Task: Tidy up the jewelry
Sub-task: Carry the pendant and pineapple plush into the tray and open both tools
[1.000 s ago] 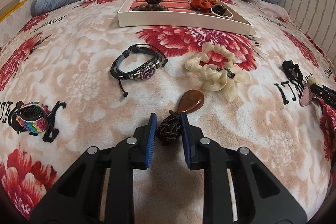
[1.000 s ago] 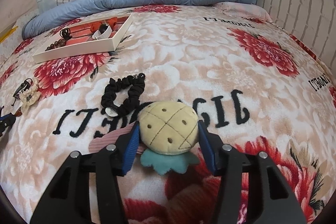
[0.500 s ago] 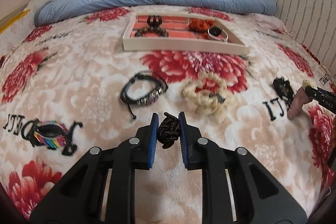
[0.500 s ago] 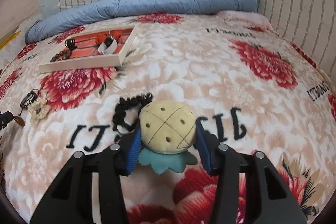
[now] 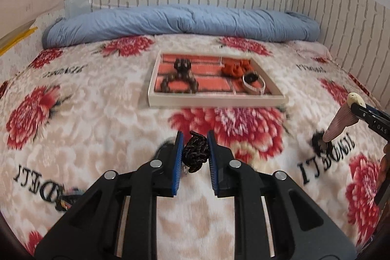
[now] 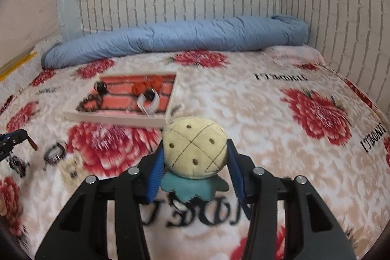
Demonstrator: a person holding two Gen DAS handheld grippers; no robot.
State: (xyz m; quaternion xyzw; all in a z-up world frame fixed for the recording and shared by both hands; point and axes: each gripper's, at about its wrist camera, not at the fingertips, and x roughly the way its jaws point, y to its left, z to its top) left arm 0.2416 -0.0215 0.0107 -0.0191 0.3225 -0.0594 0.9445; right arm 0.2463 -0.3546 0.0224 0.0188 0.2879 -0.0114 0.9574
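2 grippers: left gripper (image 5: 195, 154) clamps dark braided cord pendant (image 5: 195, 154); right gripper (image 6: 195, 162) clamps cream plush pineapple clip (image 6: 193, 146).
Done: white tray (image 5: 214, 100) at 12 o'clock holds several pieces.
Left: black scrunchie (image 5: 318, 141) at 3 o'clock.

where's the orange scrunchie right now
In the left wrist view the orange scrunchie lies in the white tray's right half, just behind the white bangle.

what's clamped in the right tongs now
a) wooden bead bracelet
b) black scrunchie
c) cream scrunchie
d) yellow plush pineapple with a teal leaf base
d: in the right wrist view the right tongs press their blue pads against both sides of the yellow plush pineapple with a teal leaf base, held above the floral blanket.
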